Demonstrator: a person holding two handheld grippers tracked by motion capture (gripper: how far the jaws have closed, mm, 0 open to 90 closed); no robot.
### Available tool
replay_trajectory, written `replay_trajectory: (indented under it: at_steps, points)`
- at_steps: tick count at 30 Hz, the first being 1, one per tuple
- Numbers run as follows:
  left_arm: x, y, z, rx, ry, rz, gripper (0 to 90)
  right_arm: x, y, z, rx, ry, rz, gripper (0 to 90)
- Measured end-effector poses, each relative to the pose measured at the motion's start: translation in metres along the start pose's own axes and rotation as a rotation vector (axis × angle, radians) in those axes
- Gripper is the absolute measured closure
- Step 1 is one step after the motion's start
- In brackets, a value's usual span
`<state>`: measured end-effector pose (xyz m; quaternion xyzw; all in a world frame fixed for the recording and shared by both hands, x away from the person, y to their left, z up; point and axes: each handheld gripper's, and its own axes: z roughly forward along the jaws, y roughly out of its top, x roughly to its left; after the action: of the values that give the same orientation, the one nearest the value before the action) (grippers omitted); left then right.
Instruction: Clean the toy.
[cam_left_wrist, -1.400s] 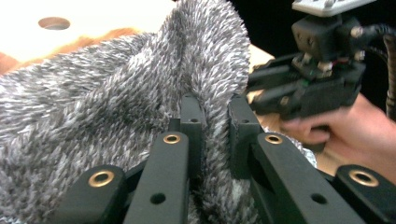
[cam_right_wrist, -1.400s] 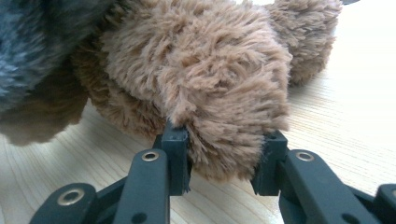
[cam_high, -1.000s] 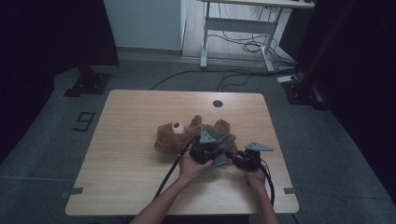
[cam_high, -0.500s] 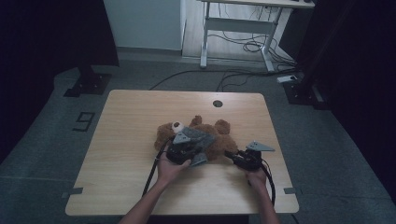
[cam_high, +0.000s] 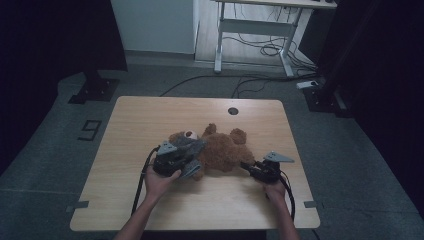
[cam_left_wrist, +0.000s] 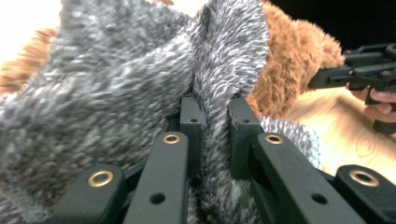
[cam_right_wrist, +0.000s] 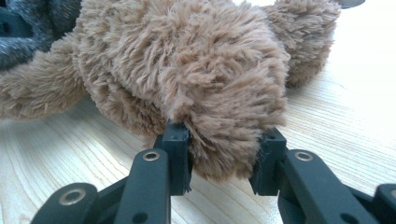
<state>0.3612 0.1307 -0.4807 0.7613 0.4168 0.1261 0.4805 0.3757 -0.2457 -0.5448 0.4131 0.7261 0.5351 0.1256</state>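
You are gripping a fold of the grey fuzzy garment (cam_left_wrist: 140, 84) with your left gripper (cam_high: 175, 161), its jaws pinched narrow on the cloth, as the left gripper view shows. Your right gripper (cam_high: 256, 171) is clamping a plush paw of the brown teddy bear (cam_high: 225, 149), jaws pressed into the fur on both sides. That looks like an anchor hold: you are pinning the bear at the right so the garment can be drawn along or off its body at the left without dragging the whole toy.

The bear is lying on its side at the centre of the high view, head toward the left, with the garment bunched over its head end. The wooden table (cam_high: 150, 120) is leaving you open room in the upper part of the frame and out toward the left edge; the near edge at the bottom of the frame is closer to your hands, so pulling leftward seems the safer line.
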Motion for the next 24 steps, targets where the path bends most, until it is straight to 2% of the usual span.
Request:
replay_trajectory:
  at_steps: [2,3,4,6,7,8,10,11,14,18,20,21,22,24]
  points:
    - [-0.002,0.010,0.000,0.006,0.015,0.051,78.9,0.000,0.000,0.000,0.000,0.000,0.000,65.3]
    - [-0.004,0.028,-0.001,-0.012,0.037,0.085,78.9,0.000,0.000,0.000,0.000,-0.001,0.001,65.4]
    - [-0.004,0.028,-0.001,-0.012,0.037,0.085,78.9,0.000,0.000,0.000,0.000,-0.001,0.001,65.4]
    - [-0.005,0.048,0.001,-0.030,0.052,0.112,78.8,0.000,0.000,0.000,0.000,-0.004,0.001,65.4]
    - [-0.001,0.065,0.009,-0.019,0.055,0.109,78.8,0.000,-0.001,-0.001,0.000,-0.004,0.000,65.3]
    - [-0.001,0.065,0.009,-0.019,0.055,0.109,78.8,0.000,-0.001,-0.001,0.000,-0.004,0.000,65.3]
    - [0.008,0.076,0.020,0.007,0.061,0.079,78.8,0.000,-0.001,-0.001,-0.001,-0.006,0.001,65.3]
    - [0.017,0.077,0.030,0.049,0.070,0.061,78.7,0.000,-0.001,0.000,-0.001,-0.007,-0.003,65.3]
    - [0.023,0.072,0.035,0.051,0.059,0.047,78.8,0.001,0.000,0.000,0.008,-0.012,0.000,65.4]
    - [0.026,0.064,0.026,0.032,0.062,0.046,78.8,0.002,0.002,0.001,0.022,-0.018,0.001,65.5]
    - [0.029,0.060,0.015,0.037,0.114,0.057,78.8,0.002,0.001,0.002,0.027,-0.018,0.012,65.6]
    - [0.029,0.060,0.015,0.037,0.114,0.057,78.8,0.002,0.001,0.001,0.026,-0.021,0.011,65.6]
    - [0.033,0.058,0.011,0.045,0.132,0.059,78.8,0.002,0.001,0.001,0.029,-0.023,0.010,65.5]
    - [0.040,0.050,0.007,0.078,0.140,0.049,78.8,0.003,0.001,0.001,0.030,-0.023,0.011,65.6]
